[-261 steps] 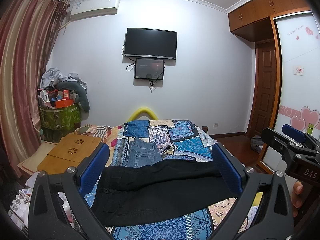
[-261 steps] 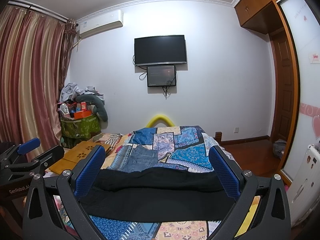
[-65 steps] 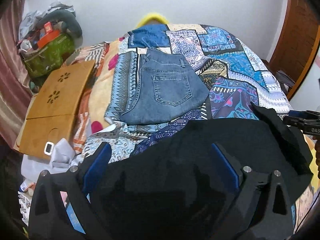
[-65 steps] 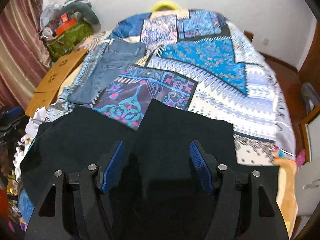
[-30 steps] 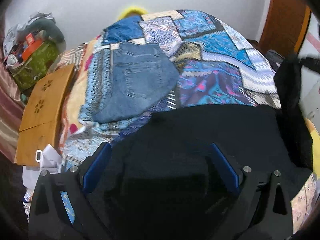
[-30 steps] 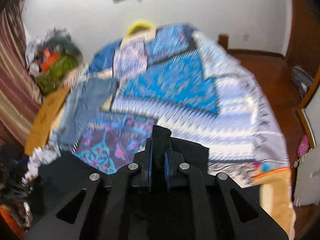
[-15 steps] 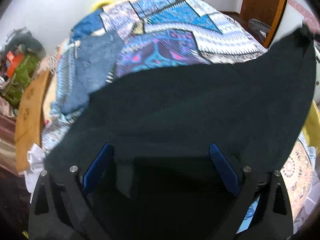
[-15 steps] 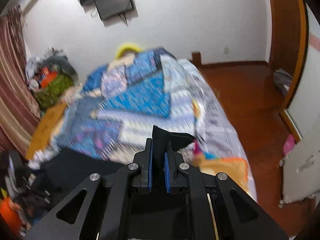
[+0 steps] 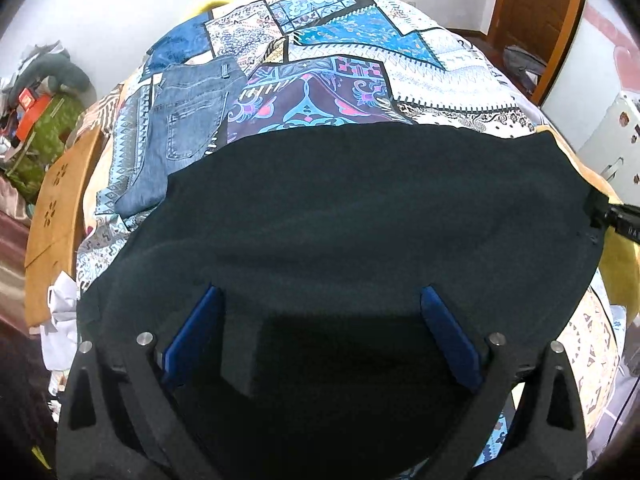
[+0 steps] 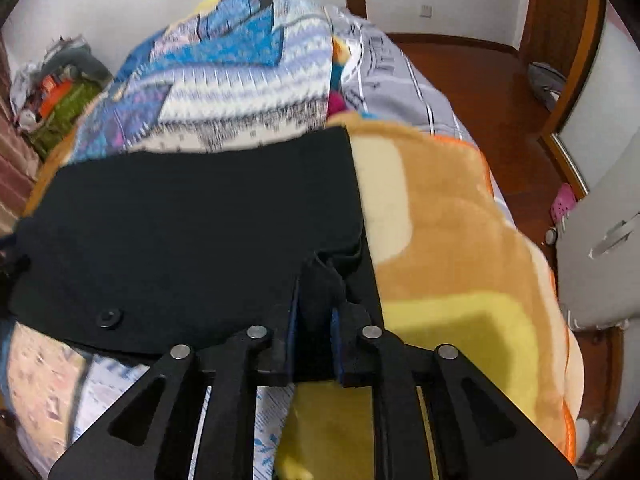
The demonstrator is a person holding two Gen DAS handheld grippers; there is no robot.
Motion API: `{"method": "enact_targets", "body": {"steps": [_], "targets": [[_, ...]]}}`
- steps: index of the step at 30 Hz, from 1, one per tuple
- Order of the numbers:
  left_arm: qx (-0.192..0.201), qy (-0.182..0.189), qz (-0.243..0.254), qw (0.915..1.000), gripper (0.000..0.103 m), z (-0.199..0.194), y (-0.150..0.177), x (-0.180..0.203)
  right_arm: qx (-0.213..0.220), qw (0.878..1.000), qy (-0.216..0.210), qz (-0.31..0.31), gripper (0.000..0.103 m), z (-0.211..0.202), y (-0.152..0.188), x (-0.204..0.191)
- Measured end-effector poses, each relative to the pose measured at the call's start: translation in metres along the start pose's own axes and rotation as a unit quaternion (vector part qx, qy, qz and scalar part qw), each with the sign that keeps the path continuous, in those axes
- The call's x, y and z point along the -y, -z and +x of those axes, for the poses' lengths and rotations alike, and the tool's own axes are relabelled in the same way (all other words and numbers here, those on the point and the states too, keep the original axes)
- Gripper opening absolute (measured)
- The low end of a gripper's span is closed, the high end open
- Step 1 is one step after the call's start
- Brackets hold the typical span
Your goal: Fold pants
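Black pants [image 9: 360,208] lie spread across the near end of the patterned bedspread [image 9: 340,80]. My left gripper [image 9: 320,304] is open, its blue pads wide apart over the pants' near left part, holding nothing. My right gripper [image 10: 314,280] is shut on a bunched corner of the black pants [image 10: 192,232] at their right edge, low over the bed. Its tip shows at the right edge of the left wrist view [image 9: 618,220]. A black button [image 10: 109,317] shows on the pants.
Folded blue jeans [image 9: 184,116] lie on the bed beyond the pants, to the left. A yellow-orange blanket [image 10: 452,248] lies to the right. A wooden board [image 9: 56,200] and clutter stand left of the bed. Wooden floor [image 10: 480,88] and a white appliance [image 10: 604,240] are to the right.
My right gripper closed on the pants' end, lifted it and carried it to the right, then down; the pants now lie spread flat. My left gripper stayed open above them.
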State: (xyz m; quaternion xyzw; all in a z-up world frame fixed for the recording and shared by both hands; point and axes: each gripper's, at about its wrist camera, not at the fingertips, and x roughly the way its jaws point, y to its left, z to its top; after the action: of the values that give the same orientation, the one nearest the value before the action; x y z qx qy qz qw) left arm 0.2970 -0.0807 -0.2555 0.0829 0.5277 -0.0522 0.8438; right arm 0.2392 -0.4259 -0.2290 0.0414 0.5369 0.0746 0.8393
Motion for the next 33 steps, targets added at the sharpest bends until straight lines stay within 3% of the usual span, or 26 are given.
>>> {"method": "enact_targets", "body": {"steps": [1,3,9,12,16,22,28,33], "targets": [[0.001,0.002,-0.002,1.0,0.101,0.0,0.0,-0.001,-0.003,1.0,0.007,-0.003,0.018,-0.002,0.0,-0.002],[0.001,0.005,-0.003,1.0,0.101,-0.001,0.001,-0.002,-0.013,1.0,0.017,-0.008,0.031,-0.005,-0.002,-0.005],[0.033,-0.003,-0.003,0.9995,0.101,-0.021,0.002,-0.015,0.015,0.998,0.056,-0.027,0.045,-0.039,-0.011,-0.023],[0.056,0.004,-0.025,0.9981,0.101,-0.039,0.002,-0.035,0.049,0.997,0.048,-0.037,0.051,-0.063,-0.017,-0.042],[0.092,0.007,-0.067,0.9935,0.101,-0.065,0.002,-0.075,0.085,0.993,0.032,-0.071,0.051,-0.089,-0.03,-0.085],[0.134,-0.034,-0.11,0.9843,0.101,-0.095,0.014,-0.147,0.133,0.982,-0.002,-0.131,0.059,-0.108,-0.045,-0.161],[0.128,-0.063,-0.153,0.9779,0.101,-0.097,0.037,-0.216,0.135,0.972,-0.058,-0.181,0.06,-0.09,-0.056,-0.24],[0.087,-0.073,-0.19,0.9753,0.101,-0.071,0.062,-0.266,0.113,0.964,-0.082,-0.225,0.06,-0.061,-0.064,-0.294]]}}
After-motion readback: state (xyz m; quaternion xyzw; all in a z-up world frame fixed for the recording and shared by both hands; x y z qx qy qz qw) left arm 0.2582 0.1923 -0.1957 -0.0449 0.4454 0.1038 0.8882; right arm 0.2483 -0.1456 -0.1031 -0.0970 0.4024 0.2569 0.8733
